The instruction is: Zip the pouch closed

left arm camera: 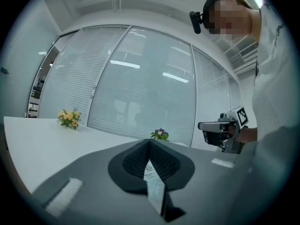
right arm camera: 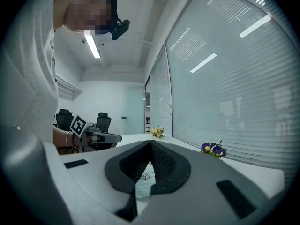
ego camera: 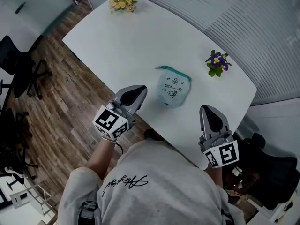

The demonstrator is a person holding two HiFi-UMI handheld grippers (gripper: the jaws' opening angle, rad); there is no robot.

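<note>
The mint pouch lay flat on the white table, close to its near edge, between my two tongs. My left gripper hung just beside it, over that edge, and my right gripper stood farther off, past the edge. Both were pinched together on nothing. The teal zipper faced the table's far side, and the slightly longer axis ran back toward me.
</note>
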